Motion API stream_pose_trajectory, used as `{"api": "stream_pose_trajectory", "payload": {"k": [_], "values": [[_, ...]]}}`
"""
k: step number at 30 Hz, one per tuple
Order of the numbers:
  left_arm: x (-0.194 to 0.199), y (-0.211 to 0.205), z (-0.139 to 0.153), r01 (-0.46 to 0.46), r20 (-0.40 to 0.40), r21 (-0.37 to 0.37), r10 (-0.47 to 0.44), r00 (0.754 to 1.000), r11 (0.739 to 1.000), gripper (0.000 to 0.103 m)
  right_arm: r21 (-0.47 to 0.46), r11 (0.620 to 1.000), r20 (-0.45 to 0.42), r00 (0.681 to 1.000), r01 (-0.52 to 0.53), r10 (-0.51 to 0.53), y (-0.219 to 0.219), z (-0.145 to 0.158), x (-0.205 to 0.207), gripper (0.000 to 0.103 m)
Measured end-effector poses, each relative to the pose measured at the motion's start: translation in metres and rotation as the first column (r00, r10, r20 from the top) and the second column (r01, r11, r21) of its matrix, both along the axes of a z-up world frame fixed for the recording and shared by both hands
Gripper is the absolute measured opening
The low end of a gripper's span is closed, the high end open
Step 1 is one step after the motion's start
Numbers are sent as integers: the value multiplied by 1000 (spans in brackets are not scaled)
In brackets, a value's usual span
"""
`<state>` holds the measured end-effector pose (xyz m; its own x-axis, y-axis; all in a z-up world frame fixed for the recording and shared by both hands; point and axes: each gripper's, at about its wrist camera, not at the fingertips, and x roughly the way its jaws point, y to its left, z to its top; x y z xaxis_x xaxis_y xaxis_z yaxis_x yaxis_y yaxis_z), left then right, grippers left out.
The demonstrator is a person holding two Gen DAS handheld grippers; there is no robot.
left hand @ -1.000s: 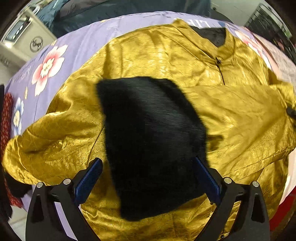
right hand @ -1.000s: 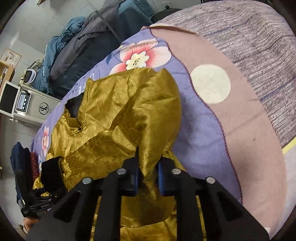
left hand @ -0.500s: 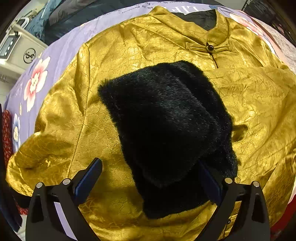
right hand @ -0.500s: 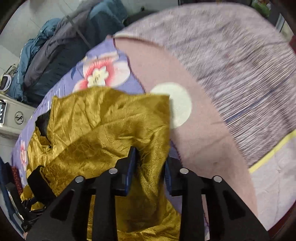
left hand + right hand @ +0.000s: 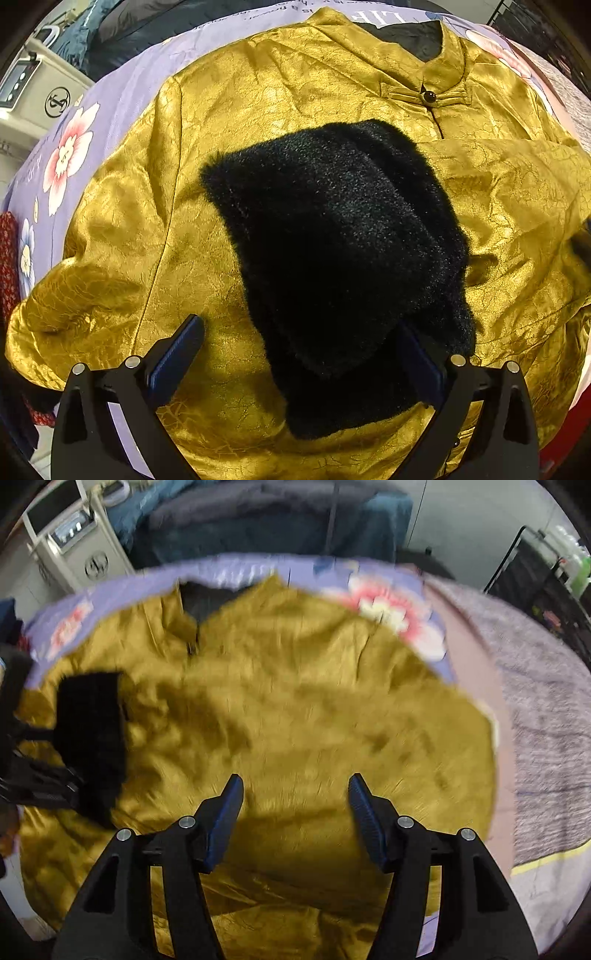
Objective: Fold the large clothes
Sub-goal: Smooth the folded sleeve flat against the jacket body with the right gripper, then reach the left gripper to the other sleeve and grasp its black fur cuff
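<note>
Gold brocade fills my left wrist view: the jacket [image 5: 332,92] lies front-up on the lilac floral bedspread [image 5: 122,99], its stand collar at the top of frame with one dark knot button [image 5: 429,96] fastened below it. A sleeve is folded across the chest from the right side, and its black fur cuff [image 5: 332,258] rests in the middle of the garment, reaching down between my left gripper [image 5: 301,350] fingers. That gripper stands spread wide, one blue pad [image 5: 177,354] clear over bare gold cloth, the other half hidden behind the fur, so I read it as released with nothing pinched. A white machine [image 5: 33,92] sits off the bed at upper left. My right wrist view is smeared by motion, yet I see the same jacket [image 5: 295,709] spread under my right gripper [image 5: 295,801], whose jaws are opening, the cloth lying below them and nothing caught between the pads. The fur cuff [image 5: 92,734] shows at the left edge with the other black tool beside it. Beyond the jacket the bedspread [image 5: 391,605] runs into a mauve knitted blanket [image 5: 546,720] on the right, and dark blue bedding [image 5: 258,520] is piled at the far side
</note>
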<state>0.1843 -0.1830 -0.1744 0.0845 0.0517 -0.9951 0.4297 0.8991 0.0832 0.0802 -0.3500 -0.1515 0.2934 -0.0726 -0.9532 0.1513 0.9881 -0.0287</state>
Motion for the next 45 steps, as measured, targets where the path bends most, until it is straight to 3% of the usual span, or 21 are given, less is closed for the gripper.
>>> {"api": "stream_pose_trajectory", "payload": {"k": [3, 7, 9, 14, 21, 25, 33, 36, 38, 45], "values": [[-2, 10, -8, -21, -18, -16, 21, 1000, 1000, 98, -40, 999, -116, 993, 22, -26, -1, -38, -3, 60], [-2, 8, -15, -15, 2, 9, 15, 1000, 1000, 98, -108, 994, -132, 991, -21, 6, 6, -49, 0, 66], [-2, 5, -18, -10, 9, 19, 10, 1000, 1000, 98, -152, 988, -152, 988, -33, 9, 10, -51, 3, 80], [1, 7, -23, -29, -2, 5, 29, 1000, 1000, 98, -162, 986, -191, 979, 46, -77, -3, -59, 6, 97], [-6, 17, -24, -56, 9, -47, 57, 998, 997, 98, -162, 985, -204, 975, 54, -87, -3, -58, 8, 97], [-12, 25, -3, -47, 89, -56, 52, 995, 997, 98, -145, 980, -157, 975, 132, -155, -6, -25, 13, 97], [-21, 77, 25, -103, 142, -115, 119, 983, 988, 97, 45, 970, -22, 971, 240, -239, 7, 48, 10, 97], [-21, 108, 31, -172, 139, -148, 192, 971, 974, 97, 86, 978, 10, 981, 192, -193, 39, 67, 16, 97], [-26, 132, 34, -223, 125, -167, 245, 962, 961, 97, 94, 990, 2, 994, 106, -107, 73, 73, 19, 97], [-31, 199, 38, -396, 96, -208, 422, 902, 894, 96, 212, 969, -86, 986, -124, 145, 185, 57, 7, 97]]}}
